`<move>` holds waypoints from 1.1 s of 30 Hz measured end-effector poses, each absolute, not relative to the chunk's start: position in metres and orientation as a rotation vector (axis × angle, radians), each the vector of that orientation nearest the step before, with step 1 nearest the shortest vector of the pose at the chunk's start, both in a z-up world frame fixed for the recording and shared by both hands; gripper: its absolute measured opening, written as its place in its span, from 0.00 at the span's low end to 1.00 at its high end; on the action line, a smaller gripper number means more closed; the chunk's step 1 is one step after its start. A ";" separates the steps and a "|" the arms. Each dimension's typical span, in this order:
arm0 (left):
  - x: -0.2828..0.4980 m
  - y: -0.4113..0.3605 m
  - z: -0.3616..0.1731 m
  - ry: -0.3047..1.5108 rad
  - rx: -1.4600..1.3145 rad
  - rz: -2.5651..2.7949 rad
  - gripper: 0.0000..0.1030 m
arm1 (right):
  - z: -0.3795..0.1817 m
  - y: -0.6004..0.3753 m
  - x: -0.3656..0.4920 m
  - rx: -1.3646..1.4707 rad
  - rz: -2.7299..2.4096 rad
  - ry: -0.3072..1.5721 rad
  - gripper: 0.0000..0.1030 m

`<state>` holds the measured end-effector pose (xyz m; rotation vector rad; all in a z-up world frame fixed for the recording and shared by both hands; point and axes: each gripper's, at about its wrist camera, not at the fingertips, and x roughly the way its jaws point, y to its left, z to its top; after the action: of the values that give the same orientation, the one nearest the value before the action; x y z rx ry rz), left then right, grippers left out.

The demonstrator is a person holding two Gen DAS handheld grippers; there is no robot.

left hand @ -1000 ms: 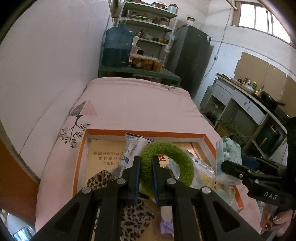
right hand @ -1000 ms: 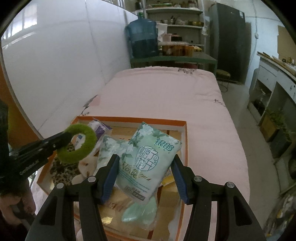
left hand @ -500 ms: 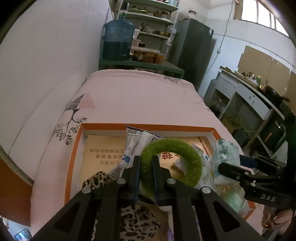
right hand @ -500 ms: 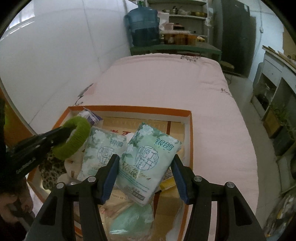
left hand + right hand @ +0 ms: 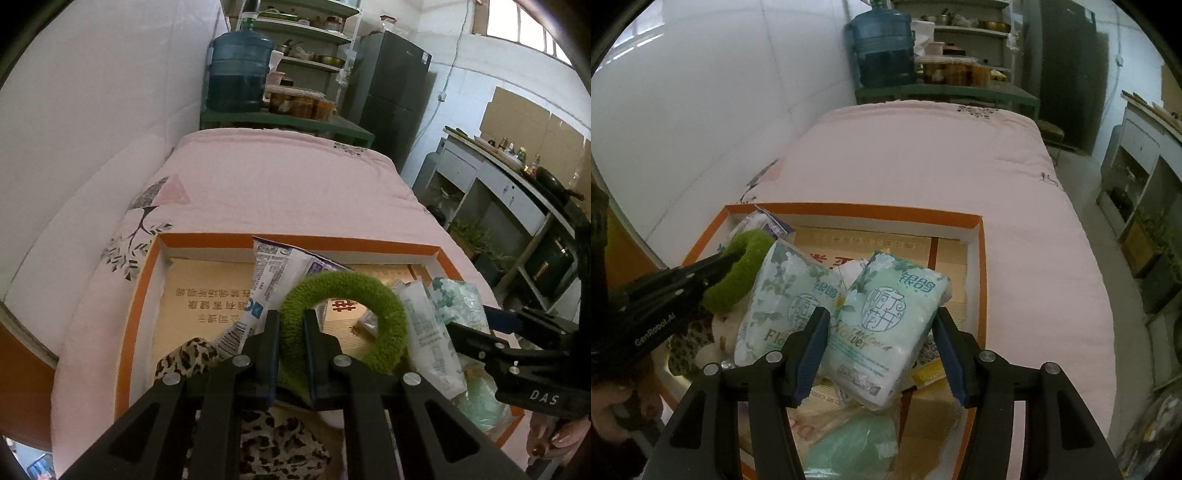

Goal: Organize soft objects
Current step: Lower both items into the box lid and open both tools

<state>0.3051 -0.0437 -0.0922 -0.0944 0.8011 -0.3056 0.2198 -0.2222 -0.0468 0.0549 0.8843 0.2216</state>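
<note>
An orange-rimmed box [image 5: 295, 238] lies on a pink bed, filled with soft goods. My left gripper [image 5: 291, 321] is shut on a fuzzy green ring [image 5: 388, 306], held just over the box's left half above a leopard-print cloth [image 5: 184, 358]. In the right wrist view, my right gripper [image 5: 881, 314] holds a floral tissue pack [image 5: 886, 314] tilted over the box [image 5: 849, 208]. Its jaws are opening, with the pack still touching both pads. A second, similar tissue pack [image 5: 790, 291] lies just left of it, beside the ring [image 5: 738, 273].
A white-and-purple pouch [image 5: 273, 269] leans on the box's far wall. A pale green packet [image 5: 857, 443] lies at the near edge. The pink bedcover [image 5: 923, 155] stretches beyond the box. A water jug [image 5: 238, 74] and shelves stand at the bed's far end, cabinets to the right.
Both grippers have sunk closer to the box with their loads. The ring now hangs low beside the tissue packs, and the held pack sits nearer the box contents.
</note>
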 end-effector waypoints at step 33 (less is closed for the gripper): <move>0.260 -0.038 -0.054 0.702 -0.109 -0.355 0.58 | -0.020 -0.224 0.182 0.075 0.195 0.838 0.72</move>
<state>0.2602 -0.0383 -0.0542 -0.1094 0.7020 -0.3546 0.1820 -0.2238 -0.0196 0.0749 0.8379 0.1948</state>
